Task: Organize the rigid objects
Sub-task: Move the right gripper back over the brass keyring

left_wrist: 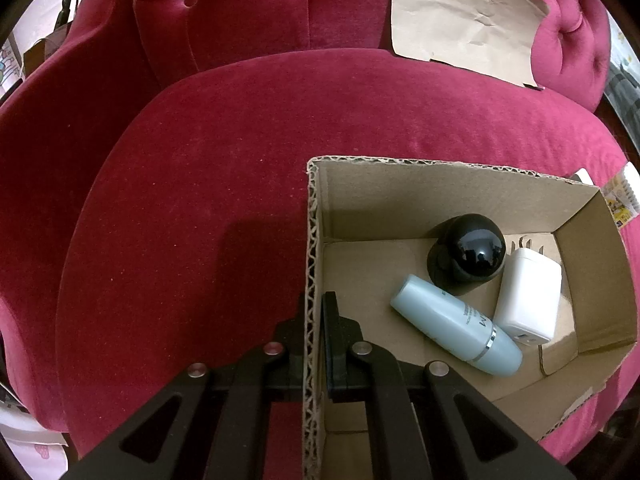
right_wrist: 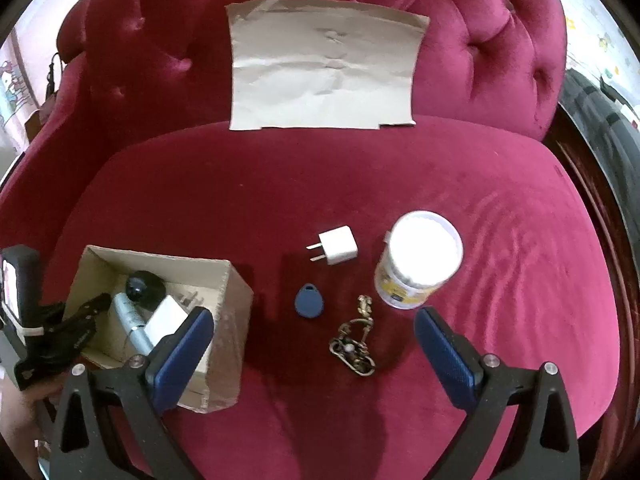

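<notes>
An open cardboard box [left_wrist: 440,178] sits on a red velvet seat. It holds a black dome [left_wrist: 470,254], a pale blue bottle [left_wrist: 452,326] and a white charger [left_wrist: 528,296]. My left gripper [left_wrist: 314,320] is shut on the box's left wall. In the right wrist view the box [right_wrist: 228,320] is at the left with the left gripper [right_wrist: 86,312] on its wall. My right gripper [right_wrist: 314,320] is open and empty above a blue key fob [right_wrist: 309,300] and a brass keychain [right_wrist: 354,344]. A white plug adapter [right_wrist: 338,246] and a white-lidded jar [right_wrist: 418,258] lie beyond.
A sheet of brown paper [right_wrist: 324,68] leans against the tufted backrest [right_wrist: 480,40]; it also shows in the left wrist view [left_wrist: 464,20]. The seat's dark wooden edge [right_wrist: 592,184] runs along the right. Bare red cushion [left_wrist: 200,160] lies left of the box.
</notes>
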`<state>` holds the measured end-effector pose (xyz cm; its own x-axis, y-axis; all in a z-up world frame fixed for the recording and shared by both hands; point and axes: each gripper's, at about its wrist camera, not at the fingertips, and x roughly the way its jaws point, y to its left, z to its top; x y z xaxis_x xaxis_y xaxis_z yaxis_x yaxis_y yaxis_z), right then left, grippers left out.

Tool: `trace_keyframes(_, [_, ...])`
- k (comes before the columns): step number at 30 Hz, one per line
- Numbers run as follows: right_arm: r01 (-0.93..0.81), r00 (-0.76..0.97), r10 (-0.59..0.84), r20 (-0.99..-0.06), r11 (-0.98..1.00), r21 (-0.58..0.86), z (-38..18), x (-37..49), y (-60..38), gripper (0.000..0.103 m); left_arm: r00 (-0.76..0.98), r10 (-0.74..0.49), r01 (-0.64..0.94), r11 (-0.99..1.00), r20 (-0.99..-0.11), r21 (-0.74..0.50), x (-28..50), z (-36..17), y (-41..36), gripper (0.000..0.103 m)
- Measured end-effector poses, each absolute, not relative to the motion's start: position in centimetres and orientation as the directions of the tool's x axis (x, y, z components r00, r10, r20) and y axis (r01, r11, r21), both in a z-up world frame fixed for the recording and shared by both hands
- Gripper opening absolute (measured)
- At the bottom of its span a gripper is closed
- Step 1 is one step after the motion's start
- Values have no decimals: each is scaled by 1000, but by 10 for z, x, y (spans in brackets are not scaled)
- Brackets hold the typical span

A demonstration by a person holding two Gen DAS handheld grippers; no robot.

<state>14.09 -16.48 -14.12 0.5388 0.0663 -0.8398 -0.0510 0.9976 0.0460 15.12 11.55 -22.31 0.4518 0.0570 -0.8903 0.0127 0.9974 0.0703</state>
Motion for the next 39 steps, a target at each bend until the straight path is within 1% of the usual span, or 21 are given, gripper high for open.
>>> trace_keyframes(9, [-17,520,17,-854,1000,9,-158,139,-180,102,451,58,13,997,-890,71,151,-223,115,4])
trace_keyframes(15, [-28,505,-6,-863,999,-24,-174,137,-180,102,452,58,13,997,-890,71,152,-223,115,4])
trace_keyframes(39, [-31,413,-55,-909,997,-75,-238,161,-176,102,451,61,12,997,-891,74,152,-224,114,4])
